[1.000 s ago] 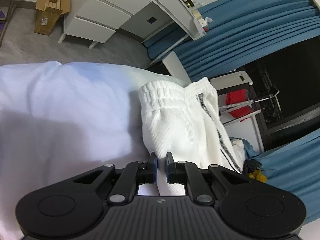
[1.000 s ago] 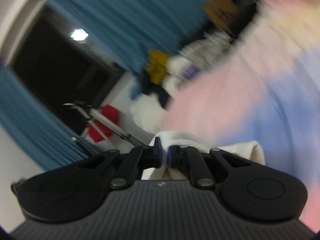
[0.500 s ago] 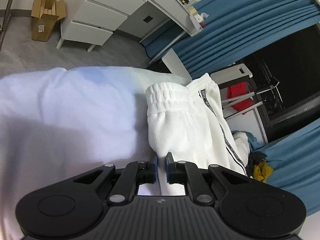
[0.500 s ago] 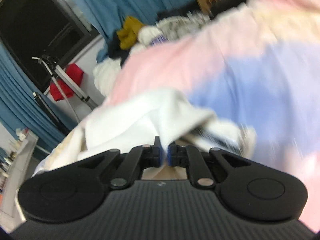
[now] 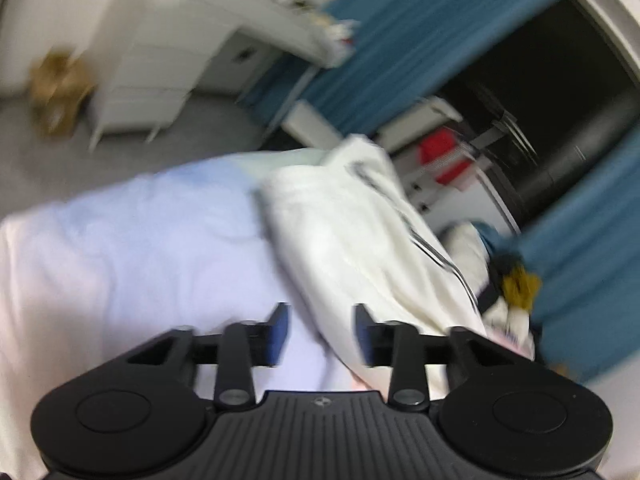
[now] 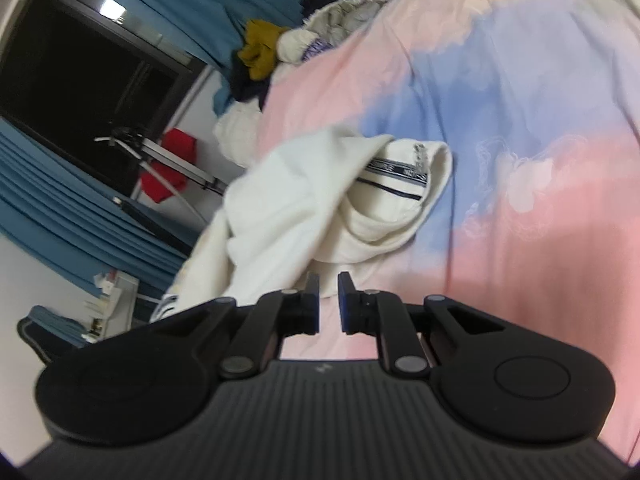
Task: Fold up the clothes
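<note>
Blue curtains (image 6: 80, 216) flanked a dark window (image 6: 72, 92); a white drawer unit (image 5: 148, 80) stood on grey floor (image 5: 48, 160).

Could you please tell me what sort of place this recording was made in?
Most likely a bedroom at home: the white trousers lie on a bed with a pink-and-blue pastel bedsheet, a white chest of drawers stands nearby, and long blue curtains frame a dark window.

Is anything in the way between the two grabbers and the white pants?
Nothing visible. The white pants lie on the pink and blue bedsheet right ahead of the right gripper, only bare sheet between. The left gripper stands open with the pants' edge already at its fingers.
</note>
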{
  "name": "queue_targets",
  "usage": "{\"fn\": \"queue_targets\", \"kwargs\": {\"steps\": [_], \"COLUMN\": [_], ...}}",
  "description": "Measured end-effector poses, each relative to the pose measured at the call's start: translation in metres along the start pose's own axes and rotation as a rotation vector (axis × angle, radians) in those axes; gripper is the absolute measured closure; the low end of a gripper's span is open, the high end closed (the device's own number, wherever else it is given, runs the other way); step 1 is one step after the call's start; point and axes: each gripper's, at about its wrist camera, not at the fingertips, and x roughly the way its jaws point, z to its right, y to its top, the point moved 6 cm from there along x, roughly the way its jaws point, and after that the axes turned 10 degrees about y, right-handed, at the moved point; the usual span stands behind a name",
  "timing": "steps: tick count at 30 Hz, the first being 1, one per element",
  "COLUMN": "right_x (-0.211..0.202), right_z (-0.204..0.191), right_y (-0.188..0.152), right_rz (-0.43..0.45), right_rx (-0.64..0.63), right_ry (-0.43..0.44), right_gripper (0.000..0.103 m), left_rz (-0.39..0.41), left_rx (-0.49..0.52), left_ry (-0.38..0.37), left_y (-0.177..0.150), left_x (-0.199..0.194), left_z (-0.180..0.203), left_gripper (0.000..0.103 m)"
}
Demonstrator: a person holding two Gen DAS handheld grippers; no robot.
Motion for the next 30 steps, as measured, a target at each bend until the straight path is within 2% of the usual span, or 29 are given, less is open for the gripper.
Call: {"fn": "queue_targets", "kwargs": {"steps": [1,2,4,6,8,11,16,18,19,21,22,23,24,26,27,29,30], "right_x": [-0.005,-0.007,-0.006,-0.004,-0.001,0.005,0.015,0.019,0.021,0.027,0.03,0.032,0.034,0.035,0.034,0.032,0.032], "right_z": [-0.001,0.0,0.007,0.015,0.02,0.027,0.029,0.031,0.033,0.034,0.033,0.031,0.029,0.027,0.027,0.031,0.034], "right_y": [-0.001,0.001,0.007,0.013,0.016,0.02,0.022,0.024,0.025,0.026,0.027,0.027,0.027,0.029,0.031,0.035,0.036], "right_rz": [0.006,0.013,0.022,0.03,0.033,0.031,0.006,0.007,0.008,-0.001,-0.005,-0.009,-0.007,0.007,0.02,0.037,0.044], "right_rx": [0.009,0.026,0.065,0.104,0.13,0.155,0.128,0.112,0.103,0.095,0.088,0.075,0.058,0.028,0.018,0.027,0.039], "right_ry": [0.015,0.026,0.031,0.033,0.04,0.053,0.065,0.053,0.046,0.054,0.06,0.062,0.061,0.061,0.06,0.059,0.062], "right_gripper": [0.089,0.089,0.089,0.089,0.089,0.089,0.089,0.079,0.073,0.065,0.057,0.05,0.047,0.041,0.041,0.041,0.041], "left_rz": [0.022,0.045,0.089,0.137,0.118,0.074,0.109,0.164,0.205,0.288,0.315,0.335,0.355,0.372,0.38,0.332,0.287], "left_rx": [0.071,0.143,0.345,0.554,0.77,0.985,1.3,1.426,1.475,1.572,1.602,1.62,1.637,1.626,1.62,1.59,1.554], "left_ry": [-0.008,-0.016,-0.047,-0.073,-0.162,-0.216,-0.293,-0.329,-0.33,-0.331,-0.332,-0.336,-0.34,-0.299,-0.279,-0.242,-0.253], "left_y": [-0.005,-0.011,-0.033,-0.059,-0.098,-0.151,-0.227,-0.257,-0.267,-0.287,-0.297,-0.304,-0.31,-0.317,-0.321,-0.321,-0.318], "left_x": [-0.006,-0.012,-0.015,-0.015,-0.004,0.025,0.06,0.07,0.076,0.086,0.089,0.098,0.107,0.119,0.125,0.139,0.143], "left_z": [0.015,0.03,0.071,0.114,0.159,0.212,0.275,0.296,0.306,0.327,0.335,0.346,0.358,0.37,0.376,0.387,0.392], "left_gripper": [0.042,0.039,0.026,0.02,0.02,0.02,0.02,0.02,0.02,0.02,0.02,0.02,0.02,0.02,0.025,0.039,0.053]}}
